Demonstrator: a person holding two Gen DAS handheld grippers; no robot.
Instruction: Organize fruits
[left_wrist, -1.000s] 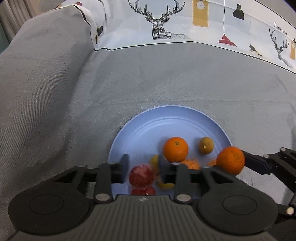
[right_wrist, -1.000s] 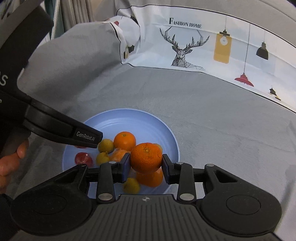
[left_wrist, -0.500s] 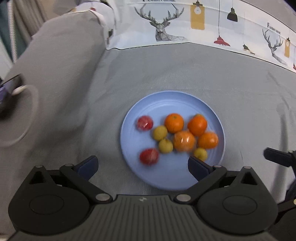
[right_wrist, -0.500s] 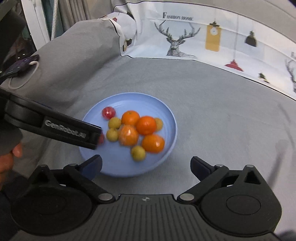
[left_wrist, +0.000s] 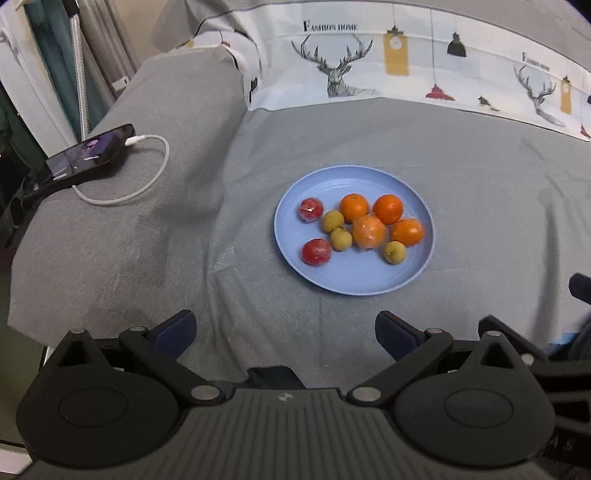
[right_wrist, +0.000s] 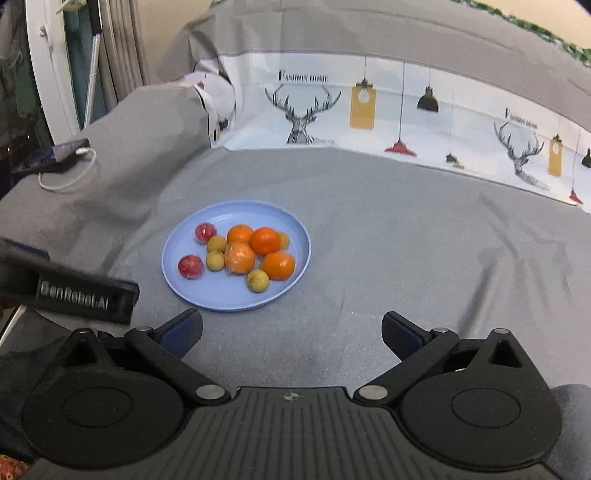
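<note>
Okay, count on the blue plate (left_wrist: 354, 284): four orange fruits, two red fruits, and yellow-brown small fruits, three in the left wrist view and a fourth showing in the right wrist view.

- Oranges: back pair (left_wrist: 354, 207) and (left_wrist: 387, 209) side by side, one at the right of the plate (left_wrist: 407, 232), and one in clear film (left_wrist: 368, 232) in the middle, touching the others.
- Red fruits: one at the plate's back left (left_wrist: 310, 209), one at its front left (left_wrist: 316, 252). Both look film-wrapped and sit apart from each other.
- Yellow-brown fruits: two (left_wrist: 332, 221), (left_wrist: 341, 239) between the reds and the oranges, one (left_wrist: 395, 252) in front of the right orange. The fourth (right_wrist: 283, 240) peeks out behind the oranges, right wrist view only.

The plate sits on grey fabric (left_wrist: 461, 184), a sofa seat by the look of it, with a deer-print cloth (left_wrist: 369, 62) behind the plate. Left of the plate, on the raised grey arm: one phone (left_wrist: 88, 157) with one white cable (left_wrist: 144, 177) plugged in.

Left gripper (left_wrist: 284, 330): jaws wide apart, holding nothing and touching nothing, on the near side of the plate and clear of its rim. Right gripper (right_wrist: 291, 330): same, jaws wide apart and empty, near side of the plate, off to its right. The left gripper's finger (right_wrist: 81, 295) crosses the right wrist view just left of the plate.
</note>
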